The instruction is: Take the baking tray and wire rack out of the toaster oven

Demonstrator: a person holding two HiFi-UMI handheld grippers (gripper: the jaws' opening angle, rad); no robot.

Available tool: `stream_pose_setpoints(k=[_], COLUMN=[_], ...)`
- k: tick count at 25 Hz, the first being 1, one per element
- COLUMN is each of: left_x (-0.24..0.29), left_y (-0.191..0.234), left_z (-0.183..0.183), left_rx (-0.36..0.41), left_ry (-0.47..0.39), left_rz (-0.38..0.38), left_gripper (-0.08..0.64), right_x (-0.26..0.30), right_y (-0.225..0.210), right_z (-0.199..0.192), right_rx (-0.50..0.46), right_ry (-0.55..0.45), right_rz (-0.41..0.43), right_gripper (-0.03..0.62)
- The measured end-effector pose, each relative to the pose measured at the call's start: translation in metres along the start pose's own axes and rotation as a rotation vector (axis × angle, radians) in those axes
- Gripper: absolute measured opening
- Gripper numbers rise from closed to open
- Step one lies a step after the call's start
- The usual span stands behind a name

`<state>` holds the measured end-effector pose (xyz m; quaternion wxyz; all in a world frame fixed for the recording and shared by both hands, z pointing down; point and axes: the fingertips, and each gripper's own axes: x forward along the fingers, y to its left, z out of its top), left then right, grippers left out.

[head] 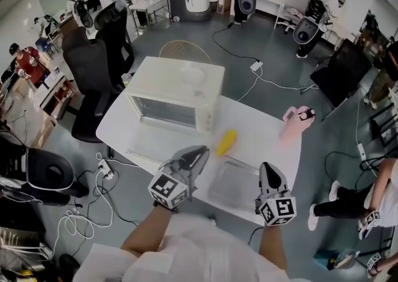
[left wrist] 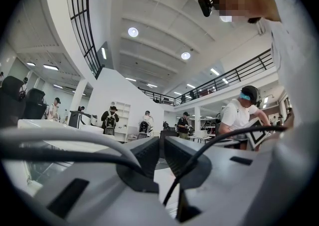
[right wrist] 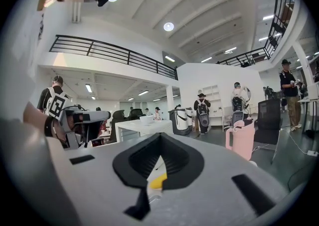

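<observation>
On the surface (head: 261,131), the tray (head: 233,182) already lies flat and out of the oven (head: 176,91). It's just ahead of the person and between the two hands, closer to the right tongs (head: 267,169). The rack isn't visible anywhere outside, so it's probably still in the oven, though the dim glass front doesn't let anyone confirm that. The oven sits at the far left part, long side running across, front facing the person. The left tongs (head: 200,151) point roughly at it and are clearly the nearer pair, so the left hand looks like the one to go in. Both pairs are pressed together with nothing in them, the left with just a sliver of gap, so they'd need to spread before any grab. A yellow thing (head: 226,142) lies between oven and tray, worth steering round.
</observation>
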<state>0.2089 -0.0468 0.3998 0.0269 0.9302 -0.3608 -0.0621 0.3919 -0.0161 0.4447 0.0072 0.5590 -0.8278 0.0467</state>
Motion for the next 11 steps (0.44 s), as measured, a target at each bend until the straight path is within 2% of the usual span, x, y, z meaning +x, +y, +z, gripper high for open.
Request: stream_pose_setpoints(k=[11], left_x=[-0.018], left_y=[0.002], left_z=[0.007], left_rx=[0.013], left_ry=[0.012], left_rz=[0.044], left_gripper=[0.028], right_x=[0.001], right_y=[0.018], right_z=[0.000], right_rx=[-0.038], right_ry=[0.012], right_rz=[0.002], right_gripper=[0.002])
